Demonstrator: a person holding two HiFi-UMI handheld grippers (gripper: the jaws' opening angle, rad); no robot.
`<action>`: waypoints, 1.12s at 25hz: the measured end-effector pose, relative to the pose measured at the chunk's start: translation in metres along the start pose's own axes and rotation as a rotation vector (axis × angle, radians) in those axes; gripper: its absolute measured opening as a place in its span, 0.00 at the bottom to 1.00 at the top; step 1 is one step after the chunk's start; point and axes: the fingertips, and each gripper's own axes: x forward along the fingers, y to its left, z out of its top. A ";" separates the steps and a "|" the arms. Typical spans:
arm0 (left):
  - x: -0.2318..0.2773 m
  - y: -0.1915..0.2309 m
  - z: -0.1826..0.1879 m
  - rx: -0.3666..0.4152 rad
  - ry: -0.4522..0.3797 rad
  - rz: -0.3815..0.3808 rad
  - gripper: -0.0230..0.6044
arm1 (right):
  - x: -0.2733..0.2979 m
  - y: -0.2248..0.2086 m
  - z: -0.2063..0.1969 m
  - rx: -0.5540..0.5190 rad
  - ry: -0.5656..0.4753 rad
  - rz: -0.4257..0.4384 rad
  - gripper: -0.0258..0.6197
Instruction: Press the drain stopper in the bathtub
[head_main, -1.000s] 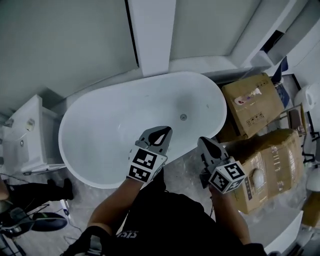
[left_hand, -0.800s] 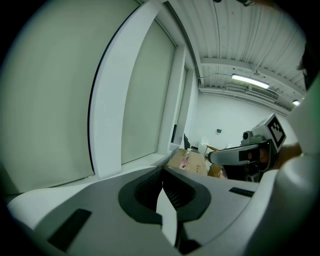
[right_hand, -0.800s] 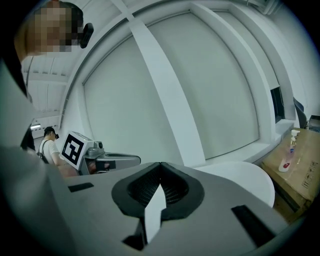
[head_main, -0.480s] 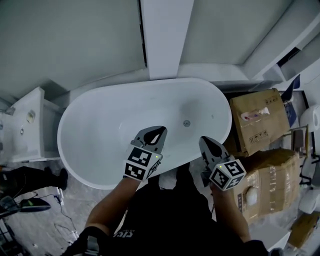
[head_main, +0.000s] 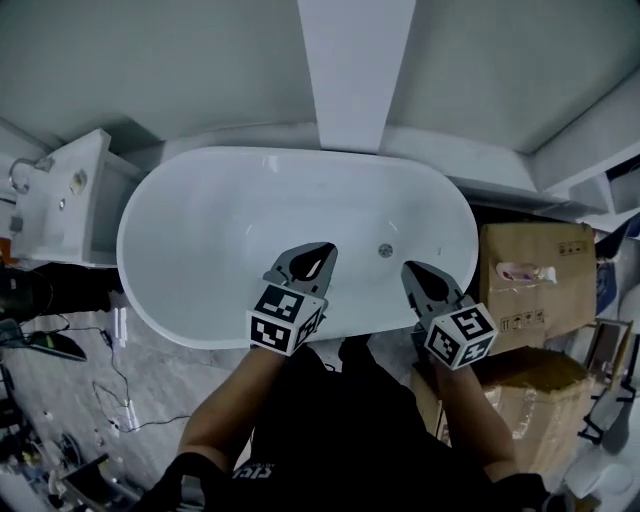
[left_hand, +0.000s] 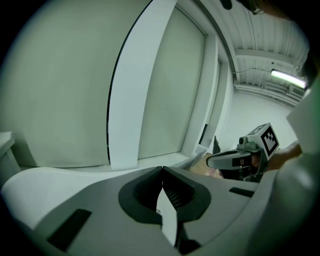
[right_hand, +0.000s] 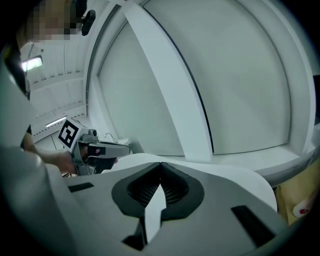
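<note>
nearest to the camera, the person in dark clothing (head_main: 340, 420) stands close to the near rim of the tub, with both arms stretched forward. the left hand-held gripper (head_main: 320, 248) is held over the near rim of the white oval bathtub (head_main: 200, 230). its own view shows the two jaws closed together at the tips, with nothing between them. the right hand-held gripper (head_main: 409, 267) is beside it, also over the near rim, and its jaws are closed on nothing as well. i think the closed jaws make sense here: the task is a press, not a grasp, and joined tips give one firm point for pushing.

a little farther, on the bottom of the tub, lies the small round metal drain stopper (head_main: 385, 250). it sits toward the right end, and in the head view it is between the two hand-held grippers, closer to the right one and apart from both. so the right one seems better placed for the press. both point more toward the wall than downward, so it must first go down into the tub. by my judgement the press is not yet made.

to the right of the tub stand brown cardboard boxes (head_main: 530, 270), near the right arm, so the space there is narrow. behind the tub rises a white vertical panel (head_main: 355, 70) on the grey wall.
</note>
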 end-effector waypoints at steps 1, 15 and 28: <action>0.006 0.001 -0.002 -0.016 -0.001 0.015 0.06 | 0.004 -0.005 -0.005 -0.004 0.018 0.017 0.06; 0.102 0.037 -0.094 -0.111 0.077 0.033 0.06 | 0.089 -0.077 -0.093 0.001 0.211 0.036 0.06; 0.246 0.114 -0.249 -0.205 0.240 -0.013 0.06 | 0.227 -0.170 -0.246 0.104 0.375 0.010 0.06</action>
